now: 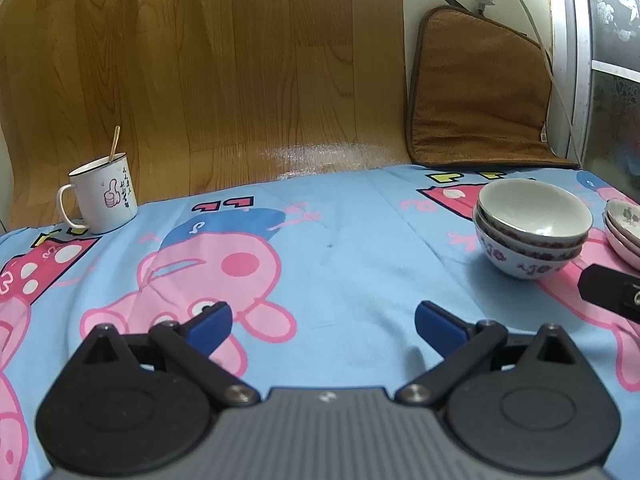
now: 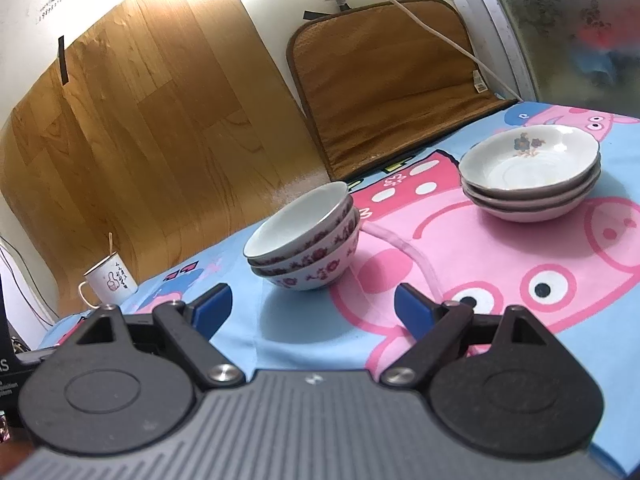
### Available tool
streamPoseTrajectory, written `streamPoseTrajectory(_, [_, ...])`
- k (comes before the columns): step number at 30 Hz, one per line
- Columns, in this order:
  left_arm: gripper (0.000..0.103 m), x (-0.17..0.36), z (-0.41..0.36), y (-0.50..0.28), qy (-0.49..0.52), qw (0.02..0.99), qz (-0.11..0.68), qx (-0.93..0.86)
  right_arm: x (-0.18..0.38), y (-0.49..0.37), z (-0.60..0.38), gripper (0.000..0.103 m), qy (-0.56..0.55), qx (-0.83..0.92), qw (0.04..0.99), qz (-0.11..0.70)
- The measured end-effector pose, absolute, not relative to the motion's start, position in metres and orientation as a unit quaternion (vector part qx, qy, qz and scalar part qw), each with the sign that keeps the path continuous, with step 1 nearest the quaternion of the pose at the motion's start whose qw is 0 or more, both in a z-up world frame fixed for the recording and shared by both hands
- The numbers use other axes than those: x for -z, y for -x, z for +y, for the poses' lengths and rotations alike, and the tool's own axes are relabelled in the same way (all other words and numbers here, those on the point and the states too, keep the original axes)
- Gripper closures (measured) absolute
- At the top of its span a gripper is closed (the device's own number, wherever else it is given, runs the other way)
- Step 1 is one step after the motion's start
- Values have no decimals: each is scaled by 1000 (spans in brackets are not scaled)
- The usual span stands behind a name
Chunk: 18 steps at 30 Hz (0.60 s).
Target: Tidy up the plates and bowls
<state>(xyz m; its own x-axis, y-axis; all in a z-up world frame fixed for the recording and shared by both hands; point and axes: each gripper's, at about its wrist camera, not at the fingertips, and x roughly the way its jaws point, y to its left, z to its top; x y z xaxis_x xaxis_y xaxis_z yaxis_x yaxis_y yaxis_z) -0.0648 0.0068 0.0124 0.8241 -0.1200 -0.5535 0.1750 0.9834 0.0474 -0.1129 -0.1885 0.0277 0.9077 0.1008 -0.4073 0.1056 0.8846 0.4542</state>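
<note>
**Bowls and plates stacked, both grippers empty**

A worktop covered by a blue cartoon-pig cloth (image 1: 344, 240) carries two stacks of crockery. The bowls (image 2: 304, 240), three nested, white inside with a dark red flower band outside, sit toward the back edge of the worktop, somewhat right of its middle; the stack leans a little, its mouth tipped to the left in the right wrist view. The plates (image 2: 530, 172), three shallow dishes nested, the top one showing a small flower print, stand to the right of the bowls, apart from them and nearer the right edge.

The left gripper (image 1: 323, 316) hovers above bare cloth near the front edge, its blue fingers (image 1: 212, 322) spread wide with nothing between them. The bowls (image 1: 532, 228) lie ahead and to its right, well apart from it. The right gripper (image 2: 311, 304) hangs just in front of the bowls, its fingers (image 2: 414, 310) also wide apart and empty, touching nothing. A black part of it (image 1: 610, 292) shows at the right side of the left wrist view, near the bowls.

At the back left corner stands a white mug (image 1: 102, 200) with a thumbs-up drawing and a spoon handle sticking out. Behind the worktop a wood-pattern sheet (image 1: 200, 80) covers the wall, and a brown mat (image 1: 480, 92) leans against it behind the crockery.
</note>
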Motion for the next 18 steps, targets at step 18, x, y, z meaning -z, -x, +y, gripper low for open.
streamPoseTrajectory(18, [0, -17, 12, 77, -25, 962, 251, 105, -27, 113, -196, 11, -265, -18, 939, 218])
